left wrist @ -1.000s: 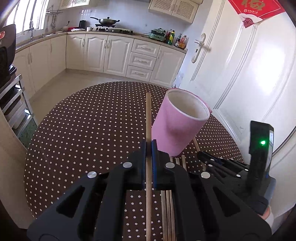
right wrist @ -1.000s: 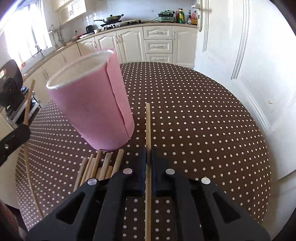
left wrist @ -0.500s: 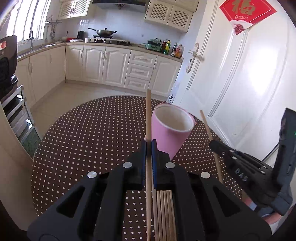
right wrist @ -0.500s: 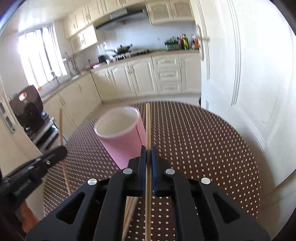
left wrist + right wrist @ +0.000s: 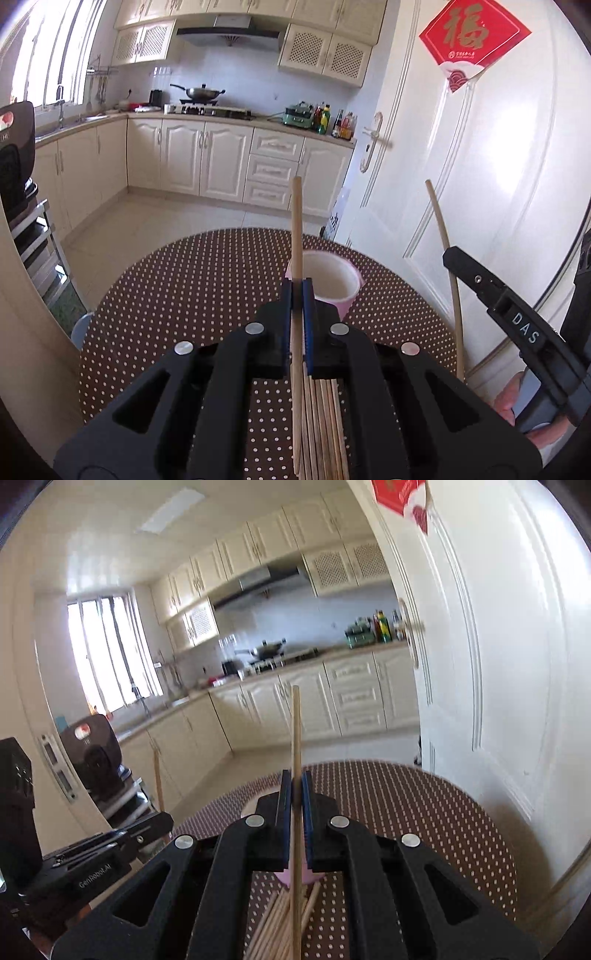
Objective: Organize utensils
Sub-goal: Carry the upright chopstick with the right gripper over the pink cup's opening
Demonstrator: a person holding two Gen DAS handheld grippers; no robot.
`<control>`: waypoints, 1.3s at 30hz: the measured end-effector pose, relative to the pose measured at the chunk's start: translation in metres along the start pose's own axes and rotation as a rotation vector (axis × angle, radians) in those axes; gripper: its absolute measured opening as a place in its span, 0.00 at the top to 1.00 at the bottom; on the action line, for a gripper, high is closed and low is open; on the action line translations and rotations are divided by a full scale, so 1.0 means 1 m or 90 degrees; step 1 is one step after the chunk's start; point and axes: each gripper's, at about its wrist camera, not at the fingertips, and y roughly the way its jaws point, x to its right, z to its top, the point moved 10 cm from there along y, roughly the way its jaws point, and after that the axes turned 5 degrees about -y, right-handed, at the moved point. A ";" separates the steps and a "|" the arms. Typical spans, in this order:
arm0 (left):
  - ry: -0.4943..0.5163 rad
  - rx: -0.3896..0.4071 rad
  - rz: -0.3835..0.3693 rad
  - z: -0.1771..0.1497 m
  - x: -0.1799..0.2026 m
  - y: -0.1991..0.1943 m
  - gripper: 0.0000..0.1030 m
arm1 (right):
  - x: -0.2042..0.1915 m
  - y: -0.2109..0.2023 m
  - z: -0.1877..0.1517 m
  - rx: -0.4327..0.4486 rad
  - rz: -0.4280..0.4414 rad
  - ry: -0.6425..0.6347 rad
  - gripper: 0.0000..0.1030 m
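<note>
Polka-dot tablecloth (image 5: 177, 295) is seen spread over the round table, with the pink cup (image 5: 334, 282) standing on it and a bundle of chopsticks (image 5: 325, 424) lying just before the cup. One chopstick (image 5: 296, 229) is clamped between the closed jaws of the left gripper (image 5: 296, 295). Another chopstick (image 5: 295, 731) is pinched by the right gripper (image 5: 295, 786), likewise closed.

The left claw (image 5: 296, 291) holds one chopstick (image 5: 296, 229) running forward along its fingers, with the cup (image 5: 334, 282) standing on the desk (image 5: 192, 288) just ahead and slightly right. Beneath and behind that claw lies the chopstick bundle (image 5: 327, 424). The right claw (image 5: 295, 786), off to the left claw's right, holds another chopstick (image 5: 295, 731).
</note>
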 end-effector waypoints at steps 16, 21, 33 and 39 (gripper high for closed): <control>0.034 0.095 -0.013 0.059 0.026 -0.023 0.94 | -0.003 -0.013 0.061 0.177 0.011 -0.022 0.96; 0.042 0.120 -0.010 0.075 0.031 -0.025 0.94 | -0.002 -0.013 0.076 0.217 0.015 -0.027 0.96; 0.049 0.158 -0.017 0.117 0.047 -0.011 0.94 | 0.004 0.007 0.105 0.281 0.045 -0.003 0.96; 0.042 0.165 -0.017 0.127 0.047 0.002 0.94 | 0.014 0.023 0.112 0.297 0.042 0.021 0.96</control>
